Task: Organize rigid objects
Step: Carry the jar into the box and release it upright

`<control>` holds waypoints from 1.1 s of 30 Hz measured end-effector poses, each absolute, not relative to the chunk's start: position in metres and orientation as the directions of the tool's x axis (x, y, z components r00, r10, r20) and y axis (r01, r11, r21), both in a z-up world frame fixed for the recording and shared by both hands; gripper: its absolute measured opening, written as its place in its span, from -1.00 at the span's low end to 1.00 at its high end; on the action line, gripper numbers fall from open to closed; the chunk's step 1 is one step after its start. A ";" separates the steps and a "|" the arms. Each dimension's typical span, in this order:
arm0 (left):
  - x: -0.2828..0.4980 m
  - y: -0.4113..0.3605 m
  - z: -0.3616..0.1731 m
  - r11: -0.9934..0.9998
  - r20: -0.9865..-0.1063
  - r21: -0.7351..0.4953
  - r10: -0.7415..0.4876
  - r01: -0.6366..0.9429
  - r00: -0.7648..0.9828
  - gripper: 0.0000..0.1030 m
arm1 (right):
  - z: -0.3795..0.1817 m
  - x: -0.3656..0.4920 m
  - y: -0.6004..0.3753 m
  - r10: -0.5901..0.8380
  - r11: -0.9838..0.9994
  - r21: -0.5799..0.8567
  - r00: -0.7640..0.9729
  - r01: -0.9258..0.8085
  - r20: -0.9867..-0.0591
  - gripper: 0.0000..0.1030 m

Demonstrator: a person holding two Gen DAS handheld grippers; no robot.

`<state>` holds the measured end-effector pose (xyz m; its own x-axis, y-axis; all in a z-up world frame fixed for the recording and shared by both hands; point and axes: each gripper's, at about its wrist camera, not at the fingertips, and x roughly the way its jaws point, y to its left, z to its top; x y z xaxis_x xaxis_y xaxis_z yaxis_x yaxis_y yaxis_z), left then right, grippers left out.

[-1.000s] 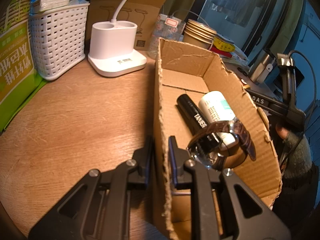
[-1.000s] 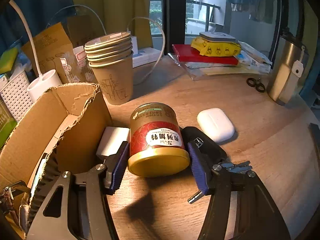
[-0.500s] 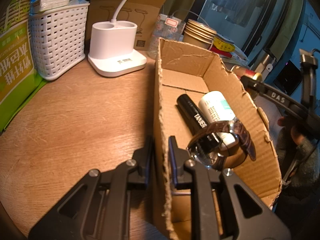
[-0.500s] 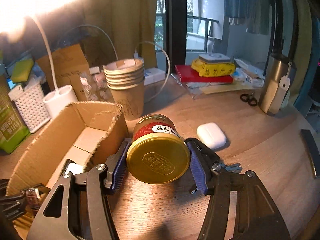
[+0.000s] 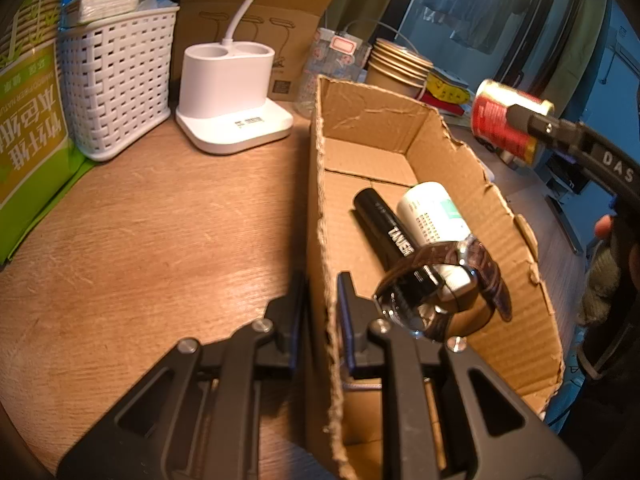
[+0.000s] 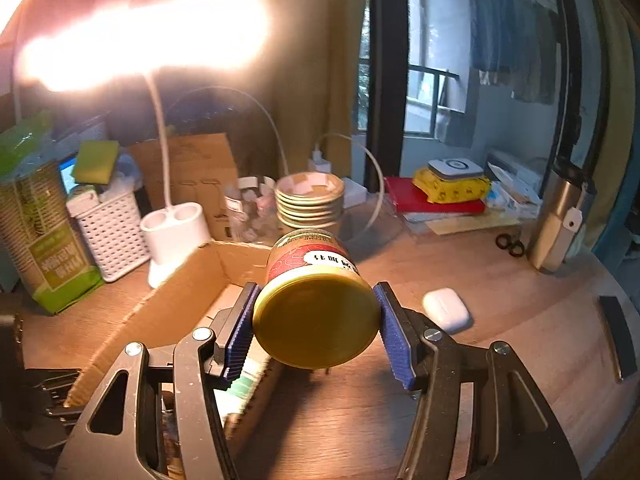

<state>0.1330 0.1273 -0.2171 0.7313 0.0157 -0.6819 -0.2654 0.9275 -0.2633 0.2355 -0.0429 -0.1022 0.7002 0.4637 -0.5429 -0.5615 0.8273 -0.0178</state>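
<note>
An open cardboard box (image 5: 400, 136) lies on the wooden table and holds a black tube (image 5: 384, 232), a white bottle (image 5: 432, 212) and a wristwatch (image 5: 436, 292). My left gripper (image 5: 322, 308) is shut on the box's near left wall. My right gripper (image 6: 316, 320) is shut on a red can with a gold lid (image 6: 316, 312), held in the air and tipped so the lid faces the camera, above the box's right rim (image 6: 192, 280). In the left wrist view the red can (image 5: 500, 124) hangs above the box's far right side.
A white earbud case (image 6: 445, 308) lies on the table right of the can. A white lamp base (image 5: 232, 100), a white basket (image 5: 116, 80) and stacked paper cups (image 6: 310, 200) stand behind the box. A steel flask (image 6: 556, 224), scissors (image 6: 510, 245) and books (image 6: 436, 200) sit at the far right.
My right gripper has lifted the red can off the table and carried it up and left toward the box. The left gripper and the box have not moved.
</note>
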 end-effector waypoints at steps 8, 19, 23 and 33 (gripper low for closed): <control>0.133 0.127 -0.217 0.927 -0.682 -0.263 0.016 -0.265 0.731 -0.67 | -0.104 0.225 -0.019 0.493 0.794 -0.034 0.676 -0.607 -0.548 0.17; 0.133 0.127 -0.217 0.927 -0.682 -0.263 0.016 -0.266 0.731 -0.67 | -0.120 0.223 0.003 0.486 0.769 -0.064 0.646 -0.636 -0.589 0.17; 0.133 0.127 -0.217 0.927 -0.682 -0.263 0.016 -0.265 0.731 -0.67 | -0.128 0.222 0.010 0.466 0.762 -0.098 0.648 -0.640 -0.603 0.17; 0.133 0.127 -0.217 0.927 -0.682 -0.263 0.016 -0.265 0.731 -0.67 | -0.141 0.223 0.019 0.434 0.754 -0.126 0.634 -0.644 -0.640 0.17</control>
<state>0.1329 0.1274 -0.2171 0.7313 0.0157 -0.6818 -0.2654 0.9275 -0.2633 0.2230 0.0195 -0.1413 0.6339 0.4344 -0.6399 -0.6444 0.7542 -0.1264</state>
